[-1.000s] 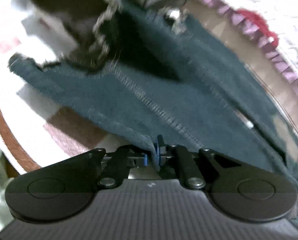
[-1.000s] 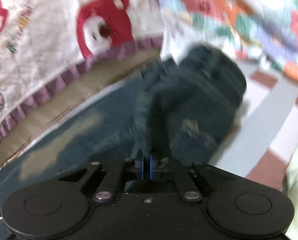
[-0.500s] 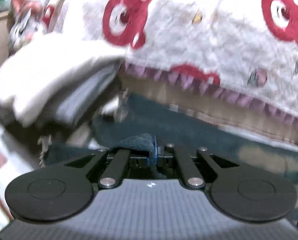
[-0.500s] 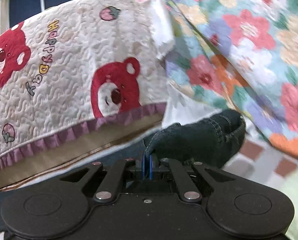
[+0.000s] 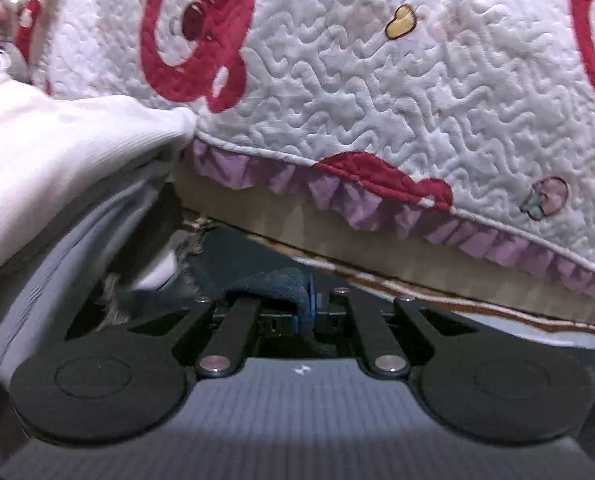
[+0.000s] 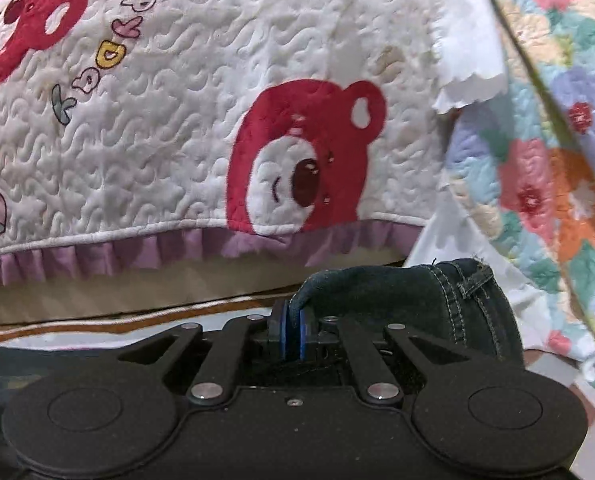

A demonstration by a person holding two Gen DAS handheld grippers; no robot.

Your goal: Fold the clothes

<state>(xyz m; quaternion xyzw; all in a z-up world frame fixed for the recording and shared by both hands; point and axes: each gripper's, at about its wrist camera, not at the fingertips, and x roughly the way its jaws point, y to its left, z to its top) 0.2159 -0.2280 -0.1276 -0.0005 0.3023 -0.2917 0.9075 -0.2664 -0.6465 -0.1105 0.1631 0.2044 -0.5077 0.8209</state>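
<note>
Both grippers clamped on dark denim jeans (image 6: 437, 304): left gripper (image 5: 311, 304) pinches a bunched edge, right gripper (image 6: 293, 334) bites a fold near the stitched belt-loop end. Jeans hang between the two, held up in front of the red-bear quilt (image 5: 377, 80) with its purple ruffle; floral quilt (image 6: 557, 160) off to the right. White and grey folded clothes (image 5: 57, 168) sit just beside the left grip. Risks: only thin pinches of fabric, so denim weight may pull an edge free; left side could snag that pile; uneven hands would skew the fold.
</note>
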